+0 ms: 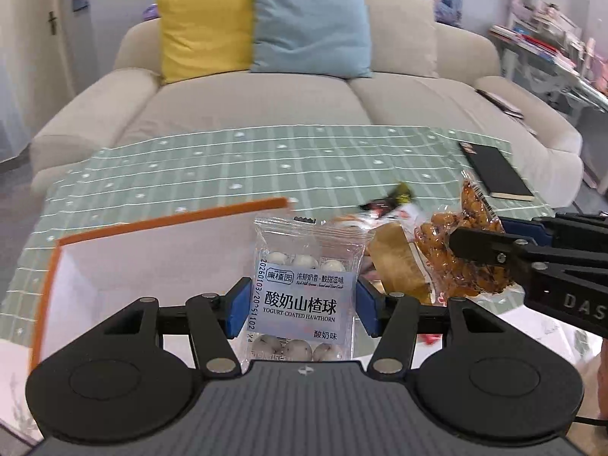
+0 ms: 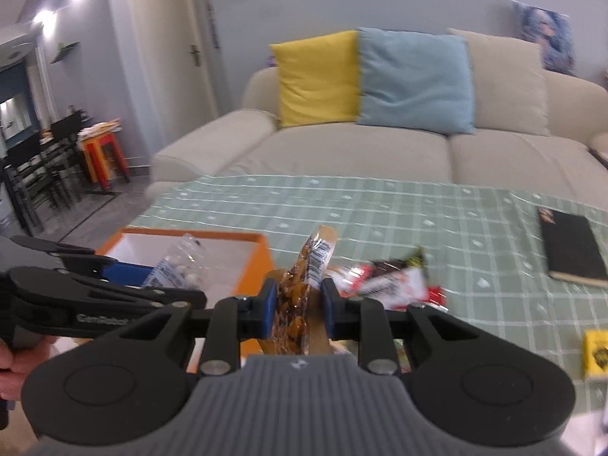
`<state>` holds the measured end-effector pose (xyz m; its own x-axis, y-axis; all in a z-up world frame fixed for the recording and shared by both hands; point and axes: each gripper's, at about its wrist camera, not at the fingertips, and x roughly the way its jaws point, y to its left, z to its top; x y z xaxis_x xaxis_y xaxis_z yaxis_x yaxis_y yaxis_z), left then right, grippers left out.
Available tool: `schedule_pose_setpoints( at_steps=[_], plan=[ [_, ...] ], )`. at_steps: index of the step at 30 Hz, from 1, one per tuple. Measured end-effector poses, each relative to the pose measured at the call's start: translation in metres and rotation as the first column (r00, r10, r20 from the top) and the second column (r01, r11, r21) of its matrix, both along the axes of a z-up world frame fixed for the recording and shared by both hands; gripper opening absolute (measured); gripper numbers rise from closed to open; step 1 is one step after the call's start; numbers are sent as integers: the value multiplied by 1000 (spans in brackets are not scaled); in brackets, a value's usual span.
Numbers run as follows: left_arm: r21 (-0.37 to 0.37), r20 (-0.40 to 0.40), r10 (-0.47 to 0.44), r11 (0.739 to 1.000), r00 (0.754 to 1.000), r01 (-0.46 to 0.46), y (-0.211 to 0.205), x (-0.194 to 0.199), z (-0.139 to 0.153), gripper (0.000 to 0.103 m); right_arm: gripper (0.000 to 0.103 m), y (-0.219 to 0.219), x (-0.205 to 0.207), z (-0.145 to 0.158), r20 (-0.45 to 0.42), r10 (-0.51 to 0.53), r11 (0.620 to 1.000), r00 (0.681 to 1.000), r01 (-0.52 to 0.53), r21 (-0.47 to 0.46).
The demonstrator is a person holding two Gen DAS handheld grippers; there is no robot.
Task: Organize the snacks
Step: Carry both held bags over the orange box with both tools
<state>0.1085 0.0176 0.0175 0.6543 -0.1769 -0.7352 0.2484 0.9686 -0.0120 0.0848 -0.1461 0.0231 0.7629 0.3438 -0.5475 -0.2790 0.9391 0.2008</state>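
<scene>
My left gripper [image 1: 303, 304] is shut on a clear packet of yogurt-coated hawthorn balls [image 1: 304, 266], held upright above an orange-rimmed white box [image 1: 171, 220]. From the right, my right gripper [image 1: 490, 237] comes in shut on a clear pack of orange-brown snacks [image 1: 475, 209]. In the right wrist view that pack [image 2: 309, 262] stands edge-on between the blue pads of the right gripper [image 2: 298, 306]. To its left there, the left gripper [image 2: 159, 281] holds the hawthorn packet [image 2: 182, 262] over the orange box [image 2: 258, 266]. A hand grips the left handle at the frame's edge.
Red, white and black snack wrappers [image 2: 391, 281] lie in a pile on the green checked tablecloth [image 2: 380, 209], with a gold packet [image 1: 395, 266] among them. A black notebook [image 2: 570, 247] lies at the far right, a yellow packet [image 2: 598, 353] nearer. A beige sofa [image 1: 266, 106] stands behind the table.
</scene>
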Motion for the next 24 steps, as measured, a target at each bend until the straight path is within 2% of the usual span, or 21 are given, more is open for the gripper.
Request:
schedule_pose_setpoints(
  at_steps=[6,15,24],
  plan=[
    [66,-49,43,997,998,-40,41,11,-4,65,21,52,20,1,-18,108,994,994,-108,0],
    [158,-150,153,979,977,-129,105,34,-39,65,21,128,53,-27,-121,229,971,966,-235,-37],
    [214,-204,156,970,966,-111,126,46,-65,65,20,178,88,-66,-247,234,964,940,-257,-63]
  ],
)
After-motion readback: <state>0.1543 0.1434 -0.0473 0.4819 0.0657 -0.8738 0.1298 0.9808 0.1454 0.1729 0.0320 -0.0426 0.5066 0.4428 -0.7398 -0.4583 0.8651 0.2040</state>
